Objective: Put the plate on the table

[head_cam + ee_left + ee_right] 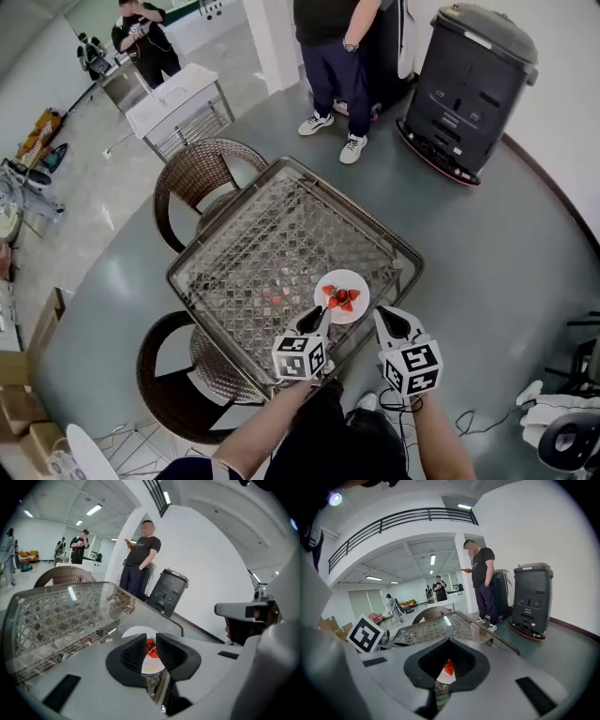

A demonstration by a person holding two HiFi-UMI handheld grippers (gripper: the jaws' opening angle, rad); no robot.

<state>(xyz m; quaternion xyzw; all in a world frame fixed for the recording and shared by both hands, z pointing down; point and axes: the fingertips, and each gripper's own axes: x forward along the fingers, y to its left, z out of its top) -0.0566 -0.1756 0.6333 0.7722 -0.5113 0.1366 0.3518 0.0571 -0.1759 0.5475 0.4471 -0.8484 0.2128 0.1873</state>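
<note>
A white plate (343, 296) with cut strawberries rests flat on the glass-topped wicker table (272, 244), near its front right corner. My left gripper (322, 318) hovers at the plate's near left rim. Its jaws stand a narrow gap apart with nothing between them, and through that gap the left gripper view shows the plate (151, 660). My right gripper (379, 314) sits just off the plate's right edge with its tips together. A sliver of the plate (443, 673) and a strawberry show behind its jaws in the right gripper view.
Two brown wicker chairs (202, 178) (183, 375) stand at the table's left side. A person (333, 56) stands beyond the table beside a dark wheeled machine (469, 89). Cables (469, 422) lie on the grey floor at the right.
</note>
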